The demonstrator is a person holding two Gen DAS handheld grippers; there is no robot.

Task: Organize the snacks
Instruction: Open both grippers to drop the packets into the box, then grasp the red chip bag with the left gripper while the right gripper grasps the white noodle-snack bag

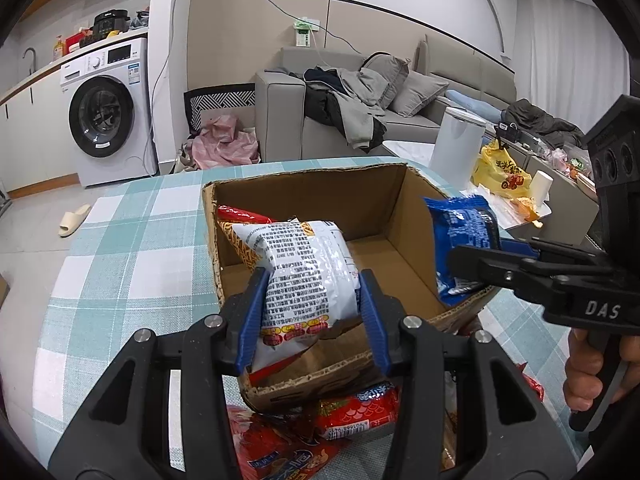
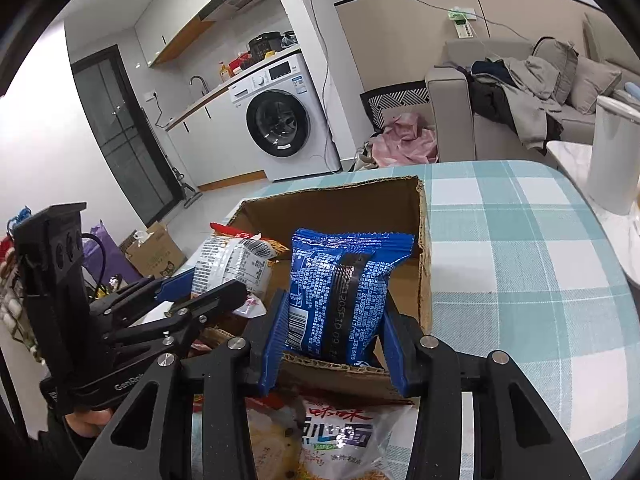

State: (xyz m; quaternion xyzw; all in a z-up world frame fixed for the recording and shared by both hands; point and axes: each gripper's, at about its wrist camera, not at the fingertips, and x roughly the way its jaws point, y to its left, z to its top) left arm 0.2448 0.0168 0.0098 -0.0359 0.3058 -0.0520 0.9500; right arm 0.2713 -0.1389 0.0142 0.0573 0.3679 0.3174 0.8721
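Packing is under way: the left gripper (image 1: pixel 312 300) is clamped on a white noodle packet (image 1: pixel 304 268) and the right gripper (image 2: pixel 332 344) on a blue snack packet (image 2: pixel 340 292), both over the cardboard box (image 1: pixel 384 192) (mostly bare inside). More red packets (image 1: pixel 352 412) lie on the checked tablecloth (image 1: pixel 132 240), unsorted.

Readable markings:
- "DAS", white letters on the right gripper (image 1: pixel 476 256) body, right side.
- "GenRo…", partly cut off, on the left gripper (image 2: pixel 212 288) body, left side.
- Snack packets: dense print, too small to read.
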